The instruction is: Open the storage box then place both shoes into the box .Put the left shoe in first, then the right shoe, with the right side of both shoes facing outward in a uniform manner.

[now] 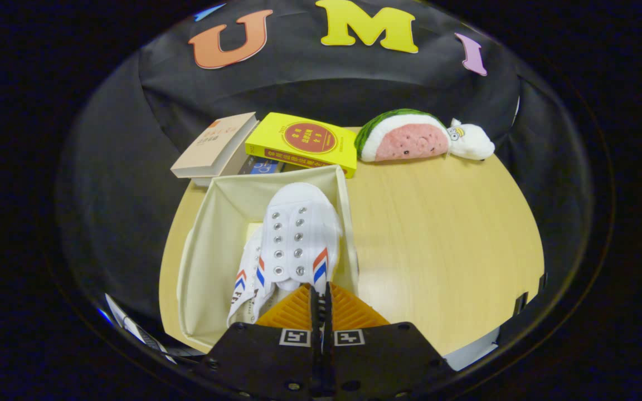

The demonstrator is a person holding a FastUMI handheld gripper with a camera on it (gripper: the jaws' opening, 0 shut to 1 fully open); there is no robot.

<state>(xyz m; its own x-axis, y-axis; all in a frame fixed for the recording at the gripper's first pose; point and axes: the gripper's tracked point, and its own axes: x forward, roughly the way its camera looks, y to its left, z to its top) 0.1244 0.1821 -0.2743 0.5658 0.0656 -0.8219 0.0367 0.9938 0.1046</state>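
Holding fingers [321, 295] pressed together on second white canvas shoe's [298, 234] heel | cream fabric storage box [209, 245] open | first shoe [246, 284] inside | release left

The camera rides on the tool [321, 289], looking forward and steeply down along its closed fingers, close above the open box [209, 250] on the tabletop [438, 234], facing the books [298, 142] and booth wall beyond.
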